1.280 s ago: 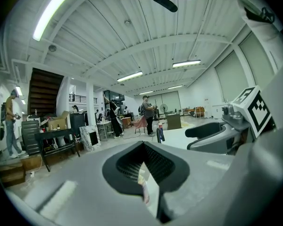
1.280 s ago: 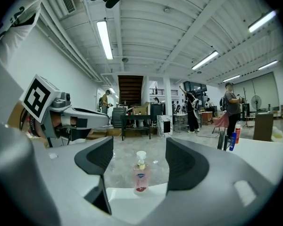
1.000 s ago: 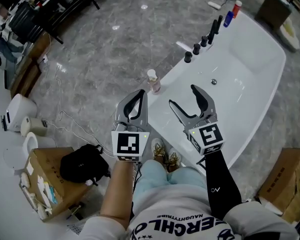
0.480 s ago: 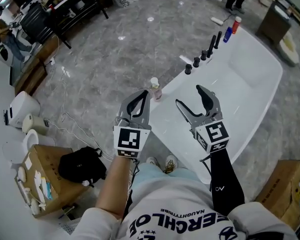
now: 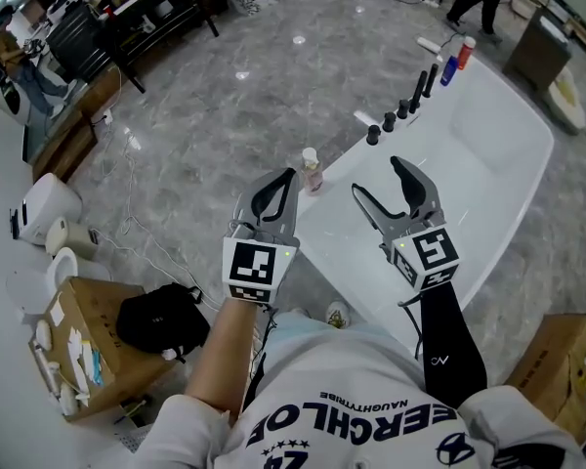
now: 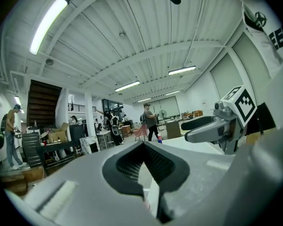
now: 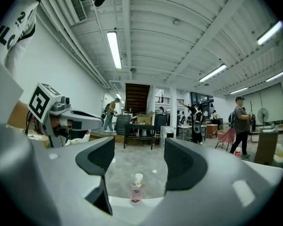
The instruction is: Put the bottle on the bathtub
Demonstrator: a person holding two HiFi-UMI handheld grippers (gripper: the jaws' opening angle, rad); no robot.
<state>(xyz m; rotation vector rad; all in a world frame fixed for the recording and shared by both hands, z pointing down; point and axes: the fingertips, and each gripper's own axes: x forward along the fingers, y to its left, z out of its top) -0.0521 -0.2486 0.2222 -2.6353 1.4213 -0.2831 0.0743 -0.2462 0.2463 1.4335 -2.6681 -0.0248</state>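
Pink bottle [image 5: 313, 172] upright on white bathtub [image 5: 488, 154] rim. L gripper [image 5: 279, 186] near it, fingers together, nothing held. R gripper [image 5: 378, 177] over tub, fingers apart, empty. Cardboard box [image 5: 88, 355] & black bag [image 5: 161, 320] on floor [image 5: 225, 96].

The white bathtub [image 5: 488, 193] stands on a grey marbled floor [image 5: 225, 106]. On its near rim a small pink pump bottle [image 5: 313, 171] stands upright. Farther along the same rim runs a row of black tap fittings [image 5: 402, 108], and at the far corner stand a red bottle [image 5: 464, 51] and a blue bottle [image 5: 450, 69] — side by side. On the floor lie a cardboard box [image 5: 73, 350], a black bag [image 5: 161, 320] just beside it, and loose white cables [image 5: 137, 252].
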